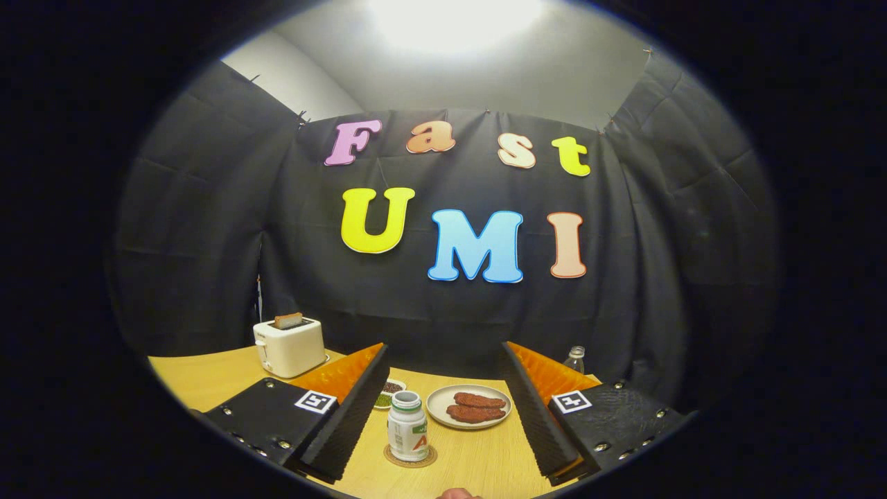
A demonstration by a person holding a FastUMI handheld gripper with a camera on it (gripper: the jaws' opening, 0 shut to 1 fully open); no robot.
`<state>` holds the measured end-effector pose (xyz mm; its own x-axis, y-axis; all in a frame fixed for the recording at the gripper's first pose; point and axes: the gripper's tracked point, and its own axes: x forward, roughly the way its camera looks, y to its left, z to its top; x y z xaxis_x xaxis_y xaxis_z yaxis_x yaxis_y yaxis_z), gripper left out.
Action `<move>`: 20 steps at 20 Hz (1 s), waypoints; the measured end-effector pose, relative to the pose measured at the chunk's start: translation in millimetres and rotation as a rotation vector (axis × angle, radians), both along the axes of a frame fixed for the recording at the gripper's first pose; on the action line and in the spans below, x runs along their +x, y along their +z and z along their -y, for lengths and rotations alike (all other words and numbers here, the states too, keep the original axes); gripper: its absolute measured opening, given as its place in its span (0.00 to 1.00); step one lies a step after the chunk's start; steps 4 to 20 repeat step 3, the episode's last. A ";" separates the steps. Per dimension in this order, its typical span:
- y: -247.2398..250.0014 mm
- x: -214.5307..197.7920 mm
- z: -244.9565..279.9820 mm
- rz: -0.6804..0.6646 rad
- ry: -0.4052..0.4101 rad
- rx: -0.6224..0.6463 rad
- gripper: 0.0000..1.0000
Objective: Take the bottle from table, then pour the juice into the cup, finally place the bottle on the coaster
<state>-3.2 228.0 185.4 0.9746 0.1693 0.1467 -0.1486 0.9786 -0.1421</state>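
Wood: table (478,461) bearing all
Bottle: white bottle (407,427) upright on coaster (410,458), between the fingers
Gripper: gripper (443,409) spread wide, grasping nothing, clear of bottle
Beyond: plate (468,406) with two patties; toaster (289,345) further off

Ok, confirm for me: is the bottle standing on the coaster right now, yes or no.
Yes, the bottle stands upright on the round coaster, between the open gripper fingers, neither of which touches it.
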 end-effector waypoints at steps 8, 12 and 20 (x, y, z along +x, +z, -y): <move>-59.1 -5.8 47.9 -0.008 -0.018 -0.032 0.97; -59.1 -5.8 47.9 -0.008 -0.018 -0.032 0.97; -59.1 -5.8 47.9 -0.008 -0.018 -0.032 0.97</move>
